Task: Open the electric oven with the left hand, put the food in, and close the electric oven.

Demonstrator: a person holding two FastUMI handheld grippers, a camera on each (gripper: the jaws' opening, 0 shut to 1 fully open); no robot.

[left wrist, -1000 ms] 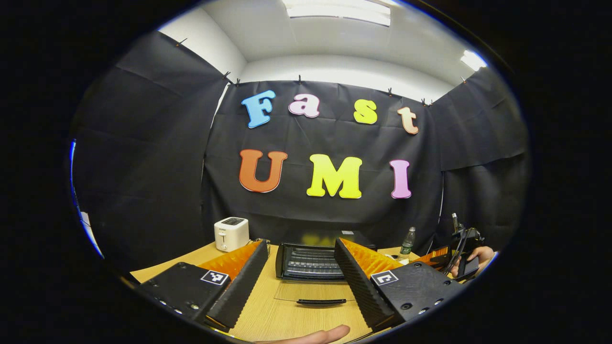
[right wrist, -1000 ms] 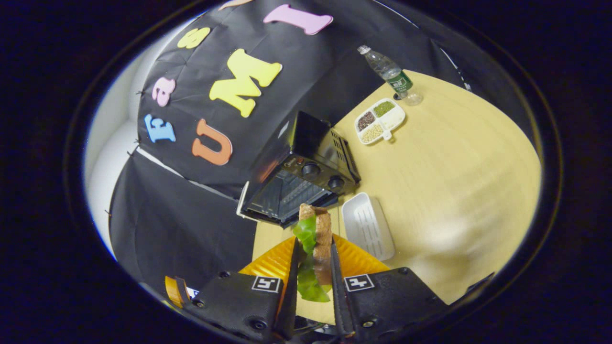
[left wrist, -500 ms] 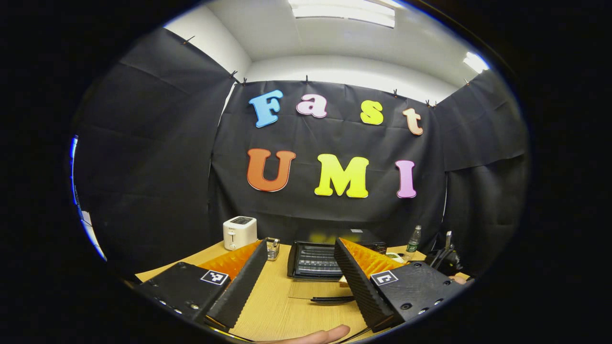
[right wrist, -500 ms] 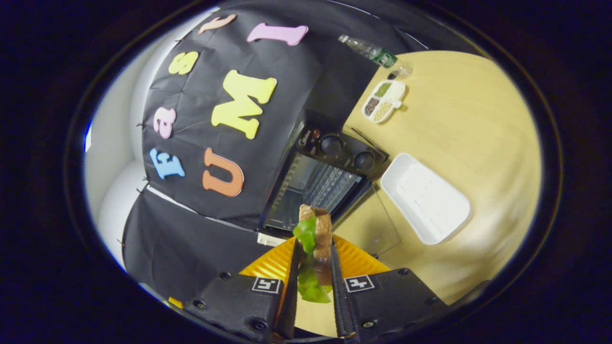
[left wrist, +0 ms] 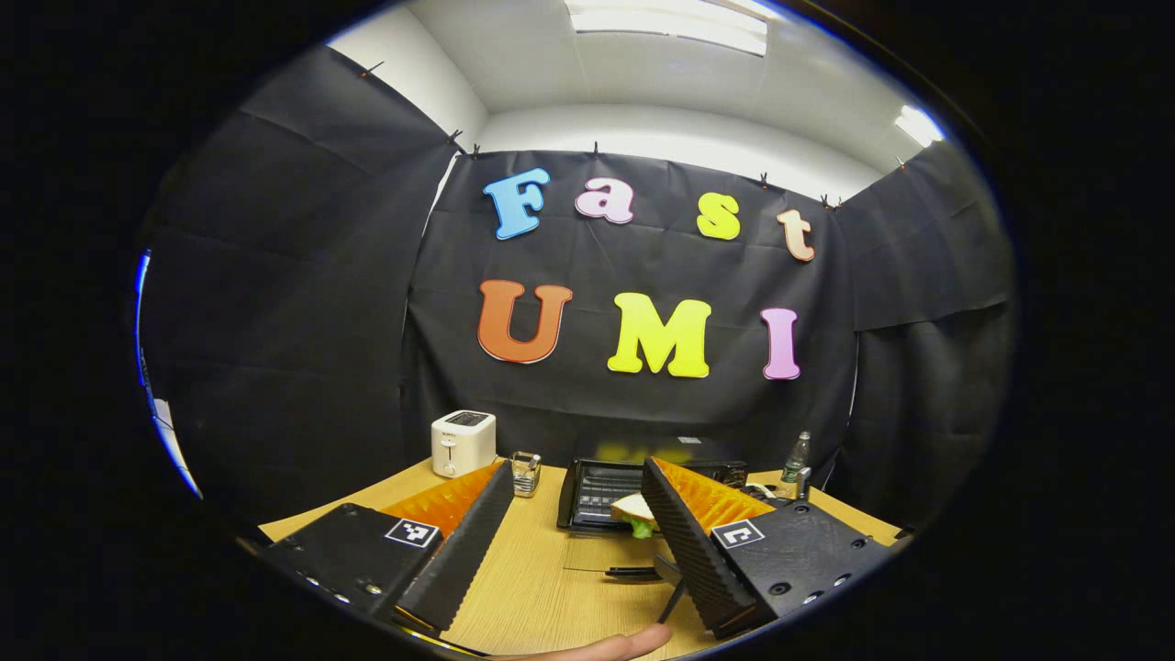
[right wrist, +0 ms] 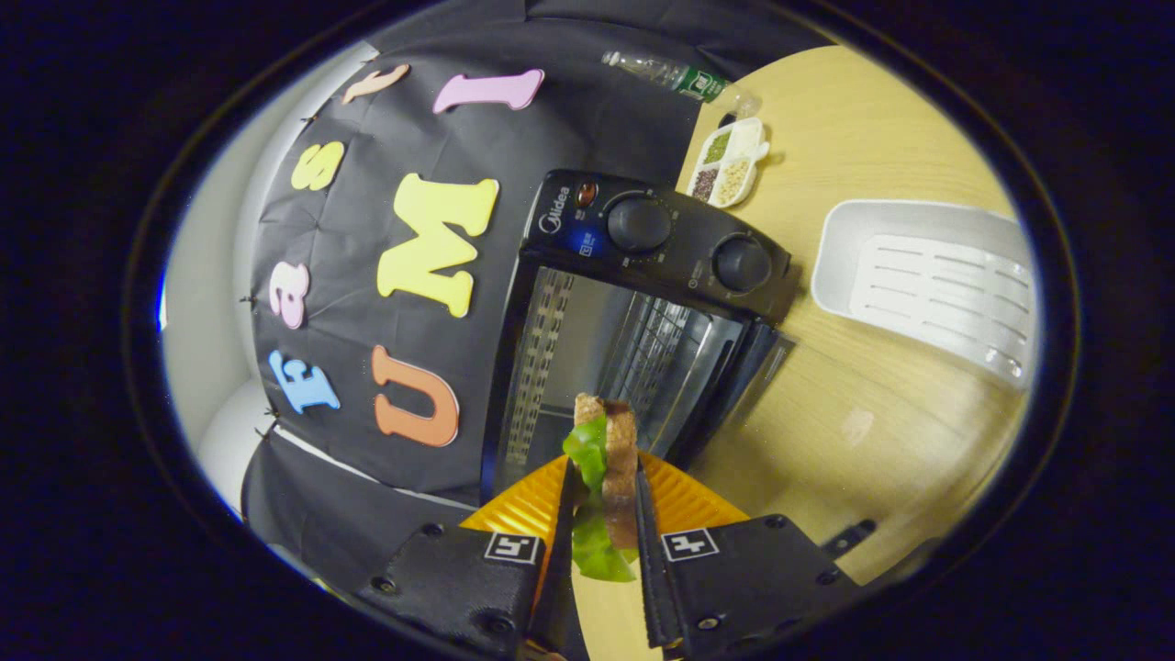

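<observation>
The black electric oven (right wrist: 643, 239) stands with its door down and its wire rack (right wrist: 675, 340) showing. My right gripper (right wrist: 604, 477) is shut on a sandwich (right wrist: 606, 441) of brown bread and green lettuce, held edge-up just in front of the oven mouth. In the left gripper view the oven (left wrist: 606, 473) sits farther off at the back of the table, its glass door (left wrist: 606, 551) lying flat. The sandwich (left wrist: 632, 510) hangs at the opening. My left gripper (left wrist: 576, 468) is open and holds nothing, well short of the oven.
A white tray (right wrist: 927, 285) lies right of the oven, with a divided dish of beans (right wrist: 730, 170) and a water bottle (right wrist: 675, 75) behind it. A white toaster (left wrist: 464, 443) and a small glass jar (left wrist: 526, 473) stand to the oven's left. A fingertip (left wrist: 606, 644) shows at the bottom edge.
My right gripper has carried the sandwich up close to the open oven mouth. My left gripper has drawn back from the oven and stays open.
</observation>
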